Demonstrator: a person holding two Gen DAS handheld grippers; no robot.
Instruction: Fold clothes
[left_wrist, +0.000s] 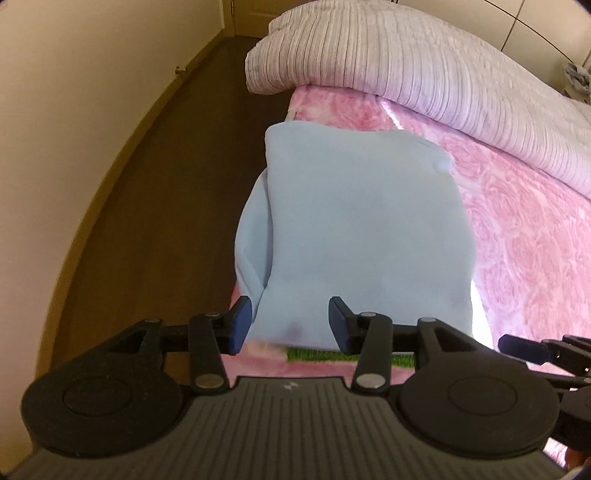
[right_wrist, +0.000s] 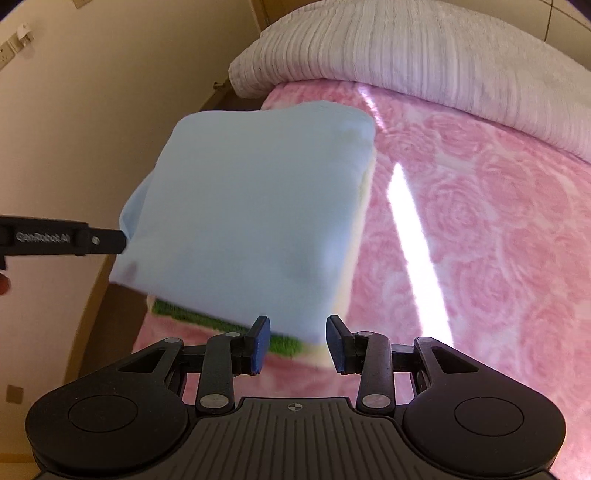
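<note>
Folded pale-blue soft fabric garment (left_wrist: 362, 229) sits at the pink rose-patterned bed's (left_wrist: 517, 229) left edge. Your left gripper (left_wrist: 290, 325) and right gripper (right_wrist: 297, 343) are both spread, holding nothing. It's light and floppy; pinch the near folded edge.

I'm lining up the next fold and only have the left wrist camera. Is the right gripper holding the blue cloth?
Observer: No. The right gripper is open. The near corner of the blue cloth lies just beyond its pads and is not pinched.
Operator: Is anything under the cloth on that side?
Observer: Yes, a cream layer shows along its right edge, between the cloth and the pink blanket.
</note>
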